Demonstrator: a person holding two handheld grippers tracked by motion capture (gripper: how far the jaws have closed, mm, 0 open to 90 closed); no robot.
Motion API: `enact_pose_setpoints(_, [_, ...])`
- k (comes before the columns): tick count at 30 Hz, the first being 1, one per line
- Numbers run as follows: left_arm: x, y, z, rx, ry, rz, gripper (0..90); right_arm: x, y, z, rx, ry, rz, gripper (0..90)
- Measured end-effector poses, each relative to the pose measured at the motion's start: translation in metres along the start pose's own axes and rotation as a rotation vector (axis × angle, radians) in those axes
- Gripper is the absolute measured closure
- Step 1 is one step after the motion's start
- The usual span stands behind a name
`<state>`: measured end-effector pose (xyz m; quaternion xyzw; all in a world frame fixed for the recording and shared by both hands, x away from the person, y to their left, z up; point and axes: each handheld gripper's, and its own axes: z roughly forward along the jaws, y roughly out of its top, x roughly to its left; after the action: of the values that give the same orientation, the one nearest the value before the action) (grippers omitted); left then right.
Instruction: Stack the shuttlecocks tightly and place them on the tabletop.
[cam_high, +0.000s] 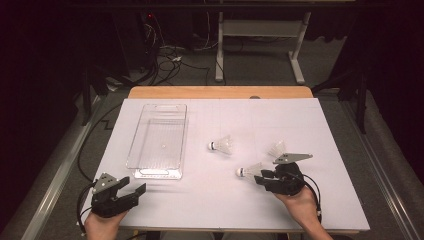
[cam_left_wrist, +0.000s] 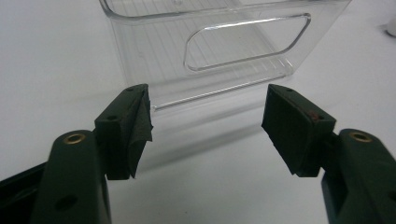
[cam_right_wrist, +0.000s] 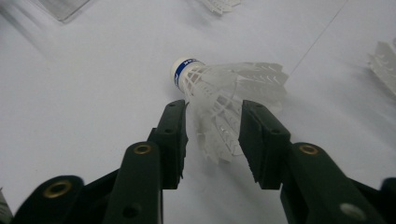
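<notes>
Item one, far left: the left gripper (cam_high: 131, 190) is resting at the near-left corner of the white worktop (cam_high: 310, 210), held level in the person's left hand (cam_high: 102, 225) and pointing at the near end of the clear plastic bin (cam_high: 134, 150). Its jaws are standing wide apart with nothing between them.

Item two, the bin: it is lying lengthwise, well apart from the shuttlecocks, and looking empty.

Item three, centre: a spare shuttlecock (cam_high: 222, 145) is lying on its side between the bin and the right hand (cam_high: 300, 200).

Item four, the shuttlecock (cam_right_wrist: 224, 88) in hand: it is lying on its side, white cork with blue band pointing left, near the front right of the worktop. The right gripper (cam_right_wrist: 212, 140) is straddling its feathered skirt, jaws partly closed; whether the pads are pressing yet cannot be told. Judged very light, springy and easily crushed at the skirt; the firm cork or the skirt's narrow neck is offering the safer hold, with gentle pressure. The right hand is lying low, reaching forward and leftward.

Item five, far right: a third shuttlecock (cam_high: 276, 148) is sitting just beyond the right gripper.
</notes>
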<state>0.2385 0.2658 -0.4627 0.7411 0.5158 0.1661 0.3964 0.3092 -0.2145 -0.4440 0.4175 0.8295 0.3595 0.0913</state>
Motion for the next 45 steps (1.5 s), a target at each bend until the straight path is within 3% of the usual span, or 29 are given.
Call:
enact_pose_setpoints(6, [0.001,0.0,0.001,0.005,-0.006,0.001,33.3,0.002,0.007,0.013,0.035,0.007,-0.016,72.4])
enact_pose_setpoints(19, [0.001,0.0,0.001,0.005,-0.013,0.005,33.3,0.004,0.013,0.019,0.025,0.029,-0.038,88.7])
enact_pose_setpoints(45, [0.0,0.0,0.001,0.007,-0.002,0.006,33.4,0.0,0.022,0.016,-0.013,0.057,-0.038,89.8])
